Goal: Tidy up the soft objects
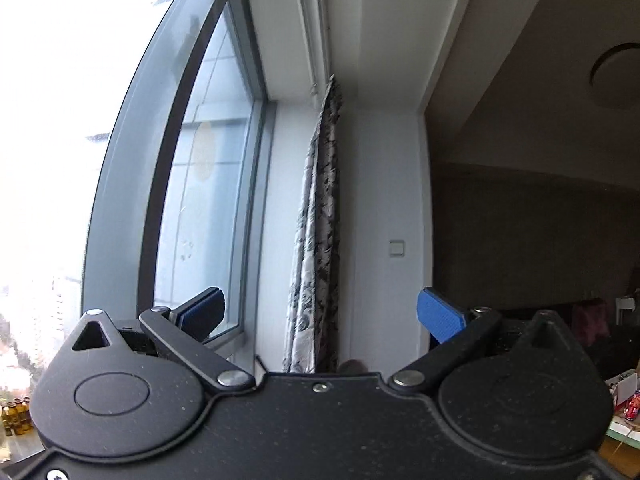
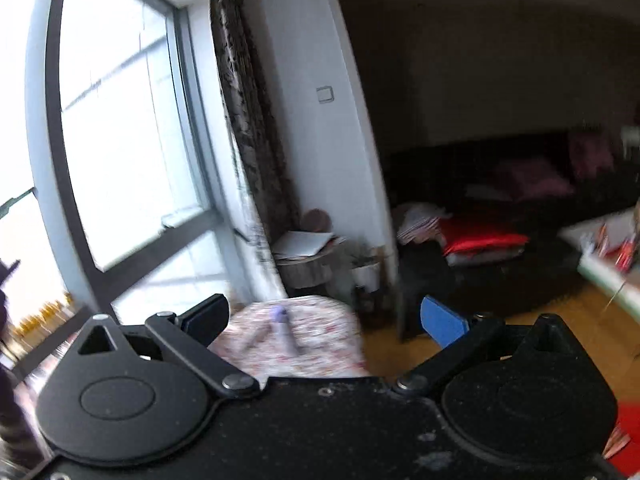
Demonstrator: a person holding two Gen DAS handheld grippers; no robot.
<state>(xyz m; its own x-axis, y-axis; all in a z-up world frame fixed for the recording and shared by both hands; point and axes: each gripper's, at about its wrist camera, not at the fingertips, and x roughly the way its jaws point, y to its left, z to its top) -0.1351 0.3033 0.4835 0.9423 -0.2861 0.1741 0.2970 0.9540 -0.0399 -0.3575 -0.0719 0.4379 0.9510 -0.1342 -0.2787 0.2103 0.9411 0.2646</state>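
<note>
My left gripper is open and empty, its blue pads wide apart, raised toward a patterned curtain and a white wall. My right gripper is open too, with nothing held. Just beyond its jaws lies a pale floral soft object, blurred, with a purple tube-like item on it; whether it touches the left finger I cannot tell. Farther off, a red cushion and pinkish pillows rest on a dark sofa.
A large window fills the left. A stump-like side table with papers and a small potted plant stand by the wall. A light table with clutter sits right over wood floor. Amber bottles line the sill.
</note>
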